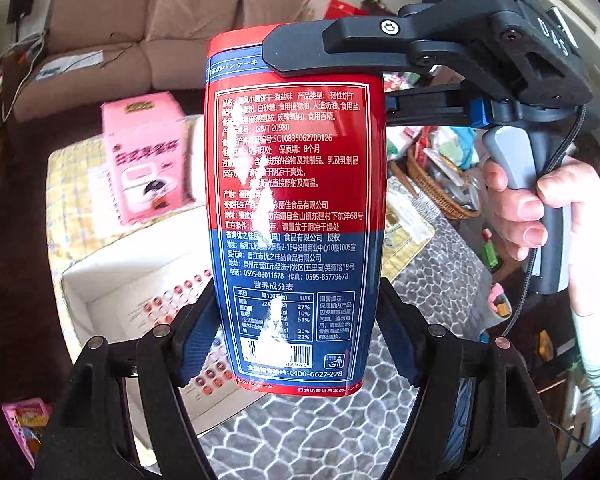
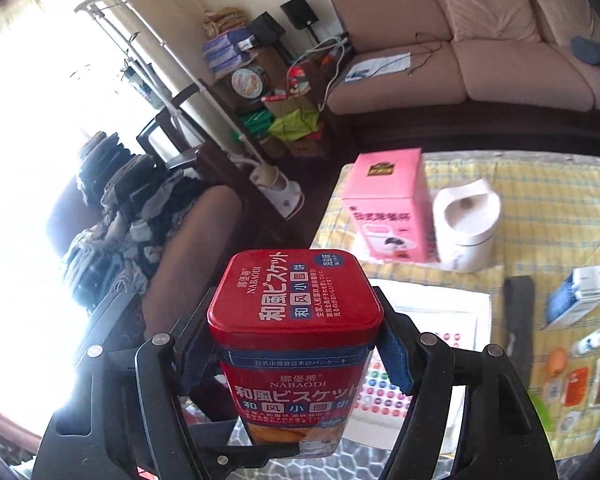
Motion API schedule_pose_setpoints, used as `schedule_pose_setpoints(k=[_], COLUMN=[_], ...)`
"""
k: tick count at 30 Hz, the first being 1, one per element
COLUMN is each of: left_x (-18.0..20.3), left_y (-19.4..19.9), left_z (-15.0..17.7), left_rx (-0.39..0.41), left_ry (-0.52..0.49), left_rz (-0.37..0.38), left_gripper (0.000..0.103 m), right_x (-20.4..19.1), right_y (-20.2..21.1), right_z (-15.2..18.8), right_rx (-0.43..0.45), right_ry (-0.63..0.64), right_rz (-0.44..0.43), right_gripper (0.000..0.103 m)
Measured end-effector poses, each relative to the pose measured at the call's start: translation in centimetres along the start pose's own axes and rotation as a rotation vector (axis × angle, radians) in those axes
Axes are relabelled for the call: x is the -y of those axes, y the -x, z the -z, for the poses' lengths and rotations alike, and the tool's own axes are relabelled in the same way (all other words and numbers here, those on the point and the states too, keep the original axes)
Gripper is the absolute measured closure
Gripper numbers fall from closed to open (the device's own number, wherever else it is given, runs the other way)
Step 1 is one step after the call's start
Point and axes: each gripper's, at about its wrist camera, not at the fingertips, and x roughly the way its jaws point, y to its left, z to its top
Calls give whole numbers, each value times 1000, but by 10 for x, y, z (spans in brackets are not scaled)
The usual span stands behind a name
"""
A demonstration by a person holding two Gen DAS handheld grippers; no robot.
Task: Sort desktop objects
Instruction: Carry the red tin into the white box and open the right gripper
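A red and blue biscuit tub [image 1: 296,200] with a red lid fills the middle of the left wrist view, its printed label facing the camera. My left gripper [image 1: 296,344] is shut on its lower end, blue pads pressing both sides. The right gripper's black fingers [image 1: 340,40] clamp the tub's lid end from the right, and a person's hand [image 1: 528,208] holds that handle. In the right wrist view the same biscuit tub [image 2: 296,296] stands lid towards the camera, with my right gripper [image 2: 296,360] shut on it just below the lid.
A pink box [image 2: 388,204] and a white jug-like container [image 2: 466,224] stand on the yellow checked tablecloth [image 2: 540,200]. An open white cardboard box [image 1: 112,304] lies under the tub. A wicker basket [image 1: 440,184] of clutter sits to the right. Small cartons and packets [image 2: 576,300] lie at the far right.
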Motion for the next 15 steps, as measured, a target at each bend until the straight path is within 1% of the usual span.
schedule_pose_setpoints(k=[3, 8, 11, 15], left_x=[-45, -103, -119, -121], left_y=[4, -12, -17, -18], left_z=[20, 50, 70, 78], left_rx=[-17, -49, -63, -71], left_ry=[78, 196, 236, 266], left_rz=[8, 35, 52, 69], left_gripper=[32, 31, 31, 31], right_x=[-6, 5, 18, 40], right_y=[-53, -121, -147, -162], right_z=[0, 8, 13, 18], right_rx=[-66, -163, -199, -208], right_ry=[-42, -109, -159, -254], right_rz=[-10, 11, 5, -22], right_gripper=[30, 30, 30, 30])
